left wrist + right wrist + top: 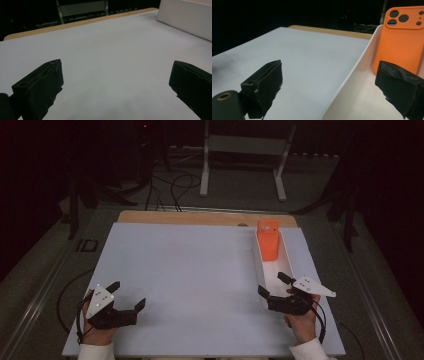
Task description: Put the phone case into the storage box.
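An orange phone case [268,240] [402,40] stands upright at the far end of a long white tray [263,275] [352,100] on the right of the table. My right gripper [272,285] [329,80] is open at the tray's near end, its jaws straddling the tray's left wall, with nothing between them. My left gripper [127,295] [117,80] is open near the table's front left corner, low over the bare white surface [107,50]. The tray's side wall [185,15] shows far off in the left gripper view.
The white board [190,270] covers a wooden tabletop [200,217] whose far edge shows. Beyond the table stand a white frame [245,160] and cables [175,185] on the floor. Both cables trail from the grippers off the front edge.
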`<state>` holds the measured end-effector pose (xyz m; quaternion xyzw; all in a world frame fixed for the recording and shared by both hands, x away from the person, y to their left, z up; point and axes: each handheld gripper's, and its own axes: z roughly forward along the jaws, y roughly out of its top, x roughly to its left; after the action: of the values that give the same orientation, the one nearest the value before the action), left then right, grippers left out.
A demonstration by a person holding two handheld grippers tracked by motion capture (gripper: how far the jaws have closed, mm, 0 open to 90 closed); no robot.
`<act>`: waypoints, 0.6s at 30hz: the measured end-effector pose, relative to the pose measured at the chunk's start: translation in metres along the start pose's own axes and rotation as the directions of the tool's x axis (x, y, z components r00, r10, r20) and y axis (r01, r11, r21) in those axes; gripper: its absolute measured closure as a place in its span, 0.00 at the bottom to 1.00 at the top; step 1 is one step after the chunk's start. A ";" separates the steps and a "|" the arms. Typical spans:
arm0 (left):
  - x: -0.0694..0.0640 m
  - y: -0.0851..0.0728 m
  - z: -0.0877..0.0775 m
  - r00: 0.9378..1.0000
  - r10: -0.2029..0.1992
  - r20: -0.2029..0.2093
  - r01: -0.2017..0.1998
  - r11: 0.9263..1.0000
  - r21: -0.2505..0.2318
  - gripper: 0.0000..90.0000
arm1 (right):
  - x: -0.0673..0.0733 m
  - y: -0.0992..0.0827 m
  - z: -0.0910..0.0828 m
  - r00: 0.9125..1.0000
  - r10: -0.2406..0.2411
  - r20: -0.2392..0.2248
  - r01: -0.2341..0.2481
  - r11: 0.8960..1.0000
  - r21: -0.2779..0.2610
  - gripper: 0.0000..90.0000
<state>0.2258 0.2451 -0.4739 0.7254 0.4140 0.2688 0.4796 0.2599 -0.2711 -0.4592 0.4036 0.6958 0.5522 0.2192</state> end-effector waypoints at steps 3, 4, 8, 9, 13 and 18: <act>0.000 0.000 0.001 1.000 0.006 0.006 -0.006 1.000 0.000 0.00 | 0.002 -0.003 -0.006 1.000 -0.012 -0.012 0.012 1.000 -0.019 0.08; 0.000 0.000 0.001 1.000 0.005 0.010 -0.005 1.000 -0.005 0.00 | 0.002 -0.004 -0.007 1.000 -0.020 -0.010 0.020 1.000 -0.023 0.08; -0.002 0.000 0.000 1.000 0.013 0.021 -0.012 1.000 -0.013 0.00 | 0.003 -0.008 -0.011 1.000 -0.021 -0.019 0.020 0.999 -0.035 0.08; -0.002 0.000 0.000 1.000 0.013 0.021 -0.012 1.000 -0.013 0.00 | 0.003 -0.009 -0.011 0.999 -0.027 -0.022 0.026 0.999 -0.035 0.08; -0.003 0.001 -0.002 0.999 0.019 0.035 -0.018 1.000 -0.025 0.00 | 0.004 -0.012 -0.012 0.999 -0.046 -0.024 0.045 0.998 -0.032 0.08; -0.004 0.000 -0.003 0.999 0.033 0.043 -0.032 0.999 -0.028 0.00 | 0.003 -0.015 -0.013 0.999 -0.046 -0.017 0.045 0.998 -0.043 0.08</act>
<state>0.2211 0.2429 -0.4724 0.7311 0.3879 0.2663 0.4941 0.2435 -0.2773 -0.4696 0.3781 0.6948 0.5653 0.2340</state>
